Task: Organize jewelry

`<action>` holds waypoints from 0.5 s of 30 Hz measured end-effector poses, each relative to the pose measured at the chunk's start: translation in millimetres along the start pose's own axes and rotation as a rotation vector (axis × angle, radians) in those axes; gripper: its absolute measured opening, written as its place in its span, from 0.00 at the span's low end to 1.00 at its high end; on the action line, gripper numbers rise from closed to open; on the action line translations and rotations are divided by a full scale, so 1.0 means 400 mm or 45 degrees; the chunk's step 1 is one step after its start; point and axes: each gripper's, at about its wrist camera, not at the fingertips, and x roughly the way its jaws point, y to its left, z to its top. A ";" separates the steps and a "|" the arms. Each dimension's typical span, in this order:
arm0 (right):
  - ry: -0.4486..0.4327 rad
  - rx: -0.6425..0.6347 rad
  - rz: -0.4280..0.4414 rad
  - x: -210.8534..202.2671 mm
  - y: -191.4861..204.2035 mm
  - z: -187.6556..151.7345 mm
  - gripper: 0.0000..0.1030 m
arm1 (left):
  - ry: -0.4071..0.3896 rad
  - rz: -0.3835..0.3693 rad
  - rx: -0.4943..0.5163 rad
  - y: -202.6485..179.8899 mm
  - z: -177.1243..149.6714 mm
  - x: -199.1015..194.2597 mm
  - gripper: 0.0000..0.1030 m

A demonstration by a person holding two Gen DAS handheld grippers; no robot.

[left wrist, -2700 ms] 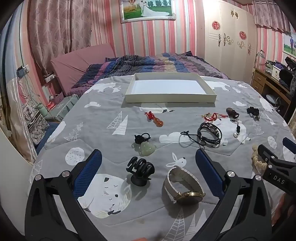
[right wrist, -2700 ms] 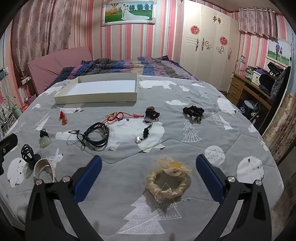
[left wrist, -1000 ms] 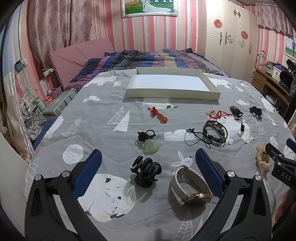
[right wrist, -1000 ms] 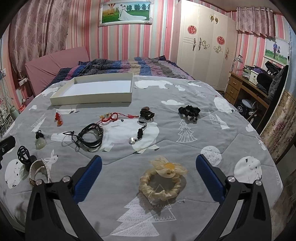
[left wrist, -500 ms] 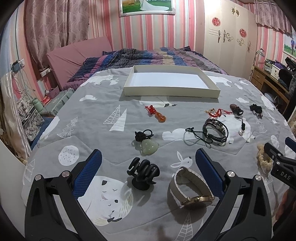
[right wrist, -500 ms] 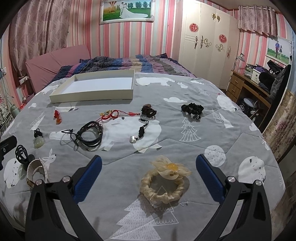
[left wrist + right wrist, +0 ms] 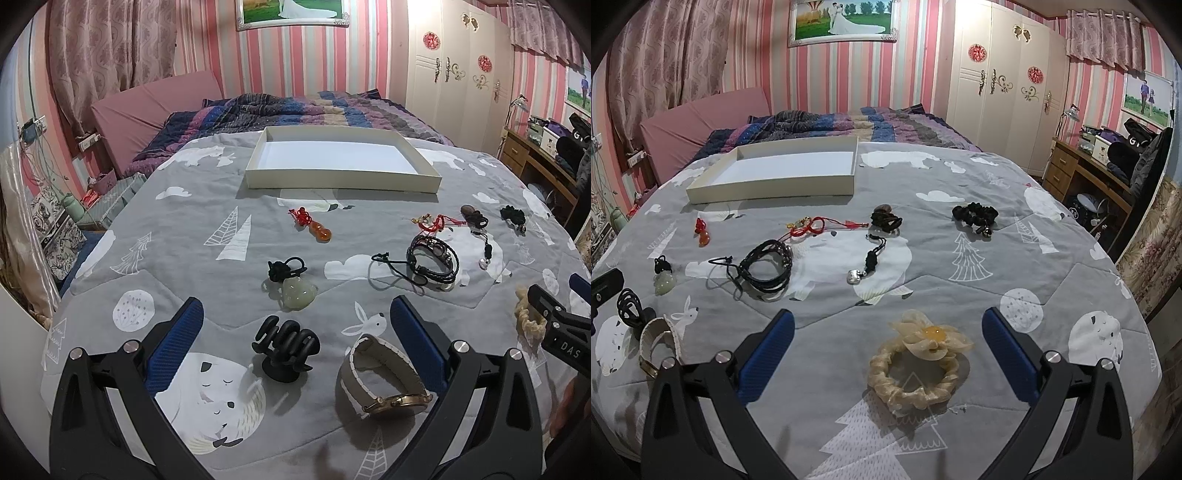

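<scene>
Jewelry lies spread on a grey bedspread [image 7: 207,206]. My left gripper [image 7: 293,334] is open above a black claw clip [image 7: 286,343] and a beige-strap watch [image 7: 380,380]. Beyond them lie a jade pendant [image 7: 297,291], an orange gourd charm [image 7: 319,230] and black cord bracelets [image 7: 432,258]. My right gripper [image 7: 884,341] is open above a cream scrunchie [image 7: 916,365]. A red string bracelet [image 7: 812,225], a silver charm on black cord [image 7: 866,266] and a black scrunchie [image 7: 975,216] lie farther off. An empty white tray [image 7: 343,177] sits at the back.
A folded striped quilt [image 7: 295,107] lies behind the tray. A wardrobe [image 7: 1001,85] and a desk [image 7: 1089,173] stand to the right. Boxes and cables [image 7: 48,206] sit on the floor at the left of the bed.
Both grippers have shifted only slightly over the bed, the views wobbling a little. Both stay open and nothing on the bedspread has moved.
</scene>
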 end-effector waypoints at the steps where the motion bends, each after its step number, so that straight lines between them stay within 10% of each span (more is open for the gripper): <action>1: 0.001 0.000 0.000 0.002 0.000 -0.001 0.98 | 0.000 0.000 0.000 0.000 0.000 0.000 0.97; 15: 0.003 0.000 -0.003 0.004 0.001 -0.007 0.98 | 0.012 0.014 0.008 -0.001 -0.002 0.004 0.97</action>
